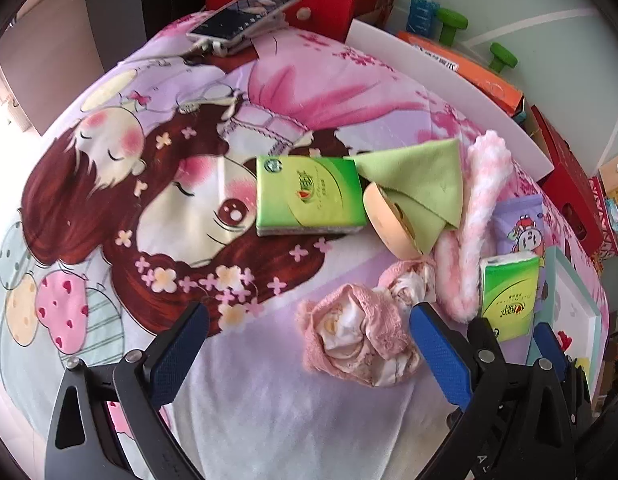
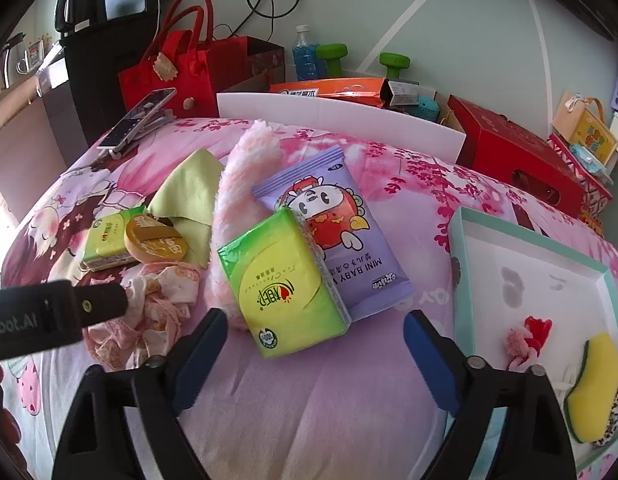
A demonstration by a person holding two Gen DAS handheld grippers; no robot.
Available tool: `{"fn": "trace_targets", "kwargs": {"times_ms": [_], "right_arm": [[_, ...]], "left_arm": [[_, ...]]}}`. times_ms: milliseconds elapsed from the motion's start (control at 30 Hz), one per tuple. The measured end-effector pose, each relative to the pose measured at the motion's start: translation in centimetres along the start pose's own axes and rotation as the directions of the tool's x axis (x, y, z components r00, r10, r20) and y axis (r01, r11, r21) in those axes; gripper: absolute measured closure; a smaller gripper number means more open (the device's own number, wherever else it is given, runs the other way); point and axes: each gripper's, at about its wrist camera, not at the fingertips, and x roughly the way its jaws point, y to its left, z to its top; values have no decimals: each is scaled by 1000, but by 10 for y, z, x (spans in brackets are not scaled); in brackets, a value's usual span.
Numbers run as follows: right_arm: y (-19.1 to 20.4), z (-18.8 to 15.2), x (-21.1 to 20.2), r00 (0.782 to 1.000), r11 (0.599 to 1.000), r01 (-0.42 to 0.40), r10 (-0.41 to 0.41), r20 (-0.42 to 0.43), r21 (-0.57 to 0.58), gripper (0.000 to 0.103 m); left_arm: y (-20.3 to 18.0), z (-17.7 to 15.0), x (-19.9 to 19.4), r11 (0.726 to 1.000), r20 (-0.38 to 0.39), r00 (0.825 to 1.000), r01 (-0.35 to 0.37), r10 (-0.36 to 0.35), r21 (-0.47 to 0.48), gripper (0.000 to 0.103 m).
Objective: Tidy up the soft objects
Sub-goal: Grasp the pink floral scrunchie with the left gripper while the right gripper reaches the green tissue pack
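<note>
My left gripper (image 1: 309, 344) is open and empty, just short of a crumpled pink lace cloth (image 1: 357, 340) on the bed. Beyond lie a green tissue pack (image 1: 309, 196), a green cloth (image 1: 421, 184) over a round peach puff (image 1: 385, 220) and a fluffy pink tail (image 1: 477, 216). My right gripper (image 2: 315, 344) is open and empty in front of a second green tissue pack (image 2: 285, 280), which leans on the fluffy tail (image 2: 237, 184) and a purple wipes pack (image 2: 337, 236). A teal-rimmed white tray (image 2: 465, 240) at right holds a yellow sponge (image 2: 597, 396) and a small red-pink plush (image 2: 529, 340).
A phone on a stand (image 1: 245, 16) sits at the bed's far edge by a red bag (image 2: 169, 64). A white board (image 2: 333, 120), orange box (image 2: 333, 90), red box (image 2: 513, 156), bottle and green dumbbells line the wall side. The left gripper's body (image 2: 57, 316) reaches in at left.
</note>
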Motion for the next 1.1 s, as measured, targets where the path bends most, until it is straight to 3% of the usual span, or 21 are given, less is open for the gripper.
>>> {"fn": "trace_targets", "kwargs": {"times_ms": [133,400,600,767,933,1100], "right_arm": [[3,-1,3,1000,1000,-4,4,-13,-9,23],[2,-2,5,999,1000,-27,27,-28,3,53],[-3,-2,7,999,999,-32,33,-38,18,59],[-5,-3,6,998,999,-41,43,-42,27,63],[-6,-4,7,998,998,-49,51,-48,32,65],[-7,-4,6,996,997,-66,68,-52,45,69]], "left_arm": [[-4,-1,6,1000,-17,1000,-3,3,10,3],[-11,0,28,999,-50,998,-45,45,14,3],[-20,-1,32,999,-42,998,-36,38,40,4],[-32,-1,34,998,-35,999,-4,6,57,23],[-42,2,35,997,-29,999,40,-38,63,56],[-44,7,35,996,-23,997,68,-67,55,75]]}}
